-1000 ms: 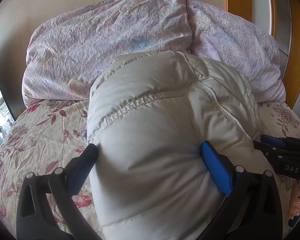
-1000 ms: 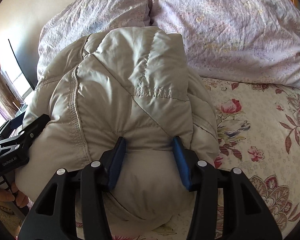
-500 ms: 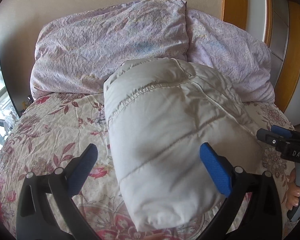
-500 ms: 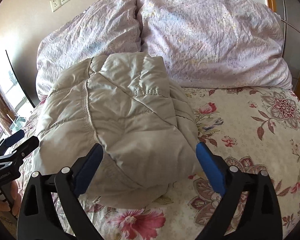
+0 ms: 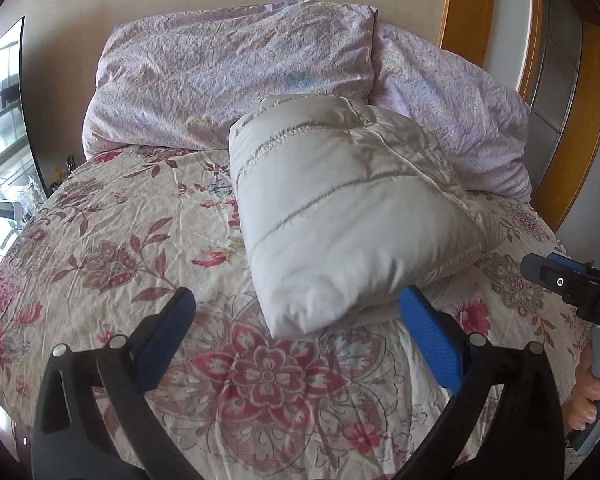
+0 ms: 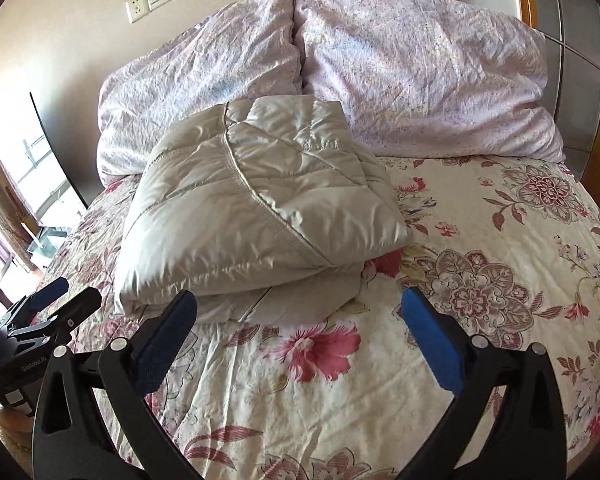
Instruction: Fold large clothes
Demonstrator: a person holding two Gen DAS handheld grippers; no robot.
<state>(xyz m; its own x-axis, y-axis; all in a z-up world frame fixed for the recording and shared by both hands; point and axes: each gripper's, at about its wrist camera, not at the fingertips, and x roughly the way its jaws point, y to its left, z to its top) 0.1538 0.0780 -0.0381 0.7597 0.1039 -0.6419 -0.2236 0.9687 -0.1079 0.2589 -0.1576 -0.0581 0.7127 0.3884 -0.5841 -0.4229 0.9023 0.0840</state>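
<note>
A pale beige puffer jacket (image 5: 340, 208) (image 6: 252, 208) lies folded into a thick bundle on the flowered bedspread (image 5: 120, 240) (image 6: 480, 240), its far end against the pillows. My left gripper (image 5: 296, 296) is open and drawn back, with the bundle's near corner just ahead of its blue pads (image 5: 428, 340) and apart from them. My right gripper (image 6: 299, 296) has its jaws opening wide, nothing between them, and the bundle a little ahead to the left. Each gripper also shows at the edge of the other's view, the right gripper (image 5: 572, 284) and the left gripper (image 6: 40, 320).
Two lilac pillows (image 5: 228, 76) (image 6: 420, 72) lean on the wall at the head of the bed. A window (image 5: 0, 120) is at the left, a wooden frame (image 5: 464, 8) at the right. A person's hand (image 5: 588, 400) holds the right gripper's handle.
Both grippers let go of the jacket and pulled back from it. The right jaws went from pinching the fabric to wide apart. The bundle settled on the bed.
</note>
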